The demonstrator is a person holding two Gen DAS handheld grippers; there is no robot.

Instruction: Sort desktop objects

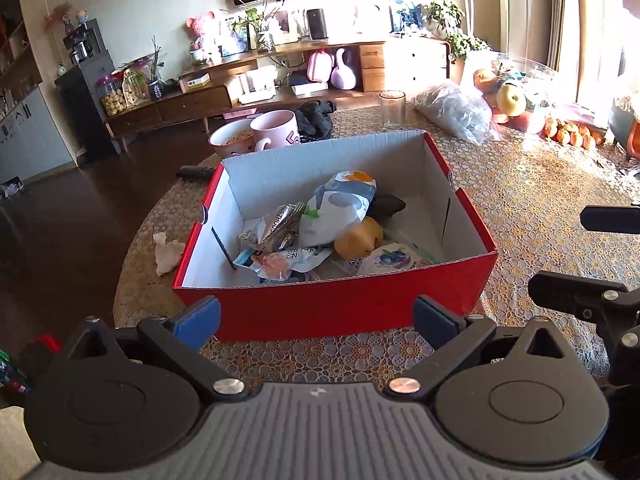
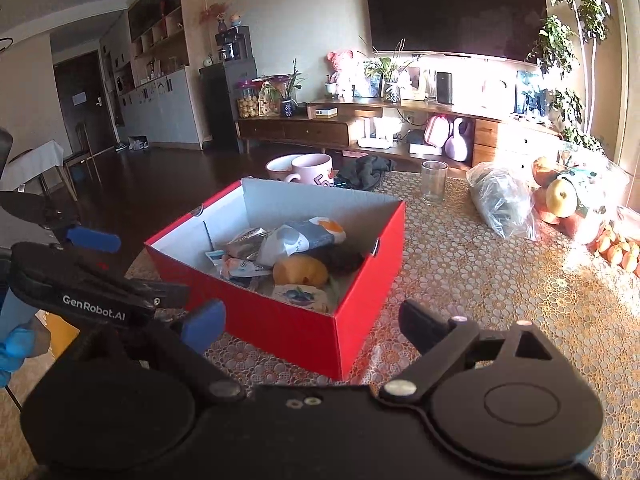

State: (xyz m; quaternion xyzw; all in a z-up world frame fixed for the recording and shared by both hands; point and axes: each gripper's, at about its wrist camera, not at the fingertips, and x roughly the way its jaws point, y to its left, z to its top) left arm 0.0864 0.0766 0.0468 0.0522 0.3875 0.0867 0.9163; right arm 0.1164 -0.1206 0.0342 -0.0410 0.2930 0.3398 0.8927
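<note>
Both grippers, left and right, hang empty, jaws apart. The box mid-table holds packets; tissue at the left edge, mug and glass at the far edge look unsorted.

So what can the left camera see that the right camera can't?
Only the left wrist view shows the crumpled white tissue and the dark remote on the table left of the box. Only the right wrist view shows the whole TV, the dark door, and a blue-gloved hand. Both show the red box full of snack packets, the pink mug, the empty glass, and both open grippers: left gripper, right gripper.
</note>
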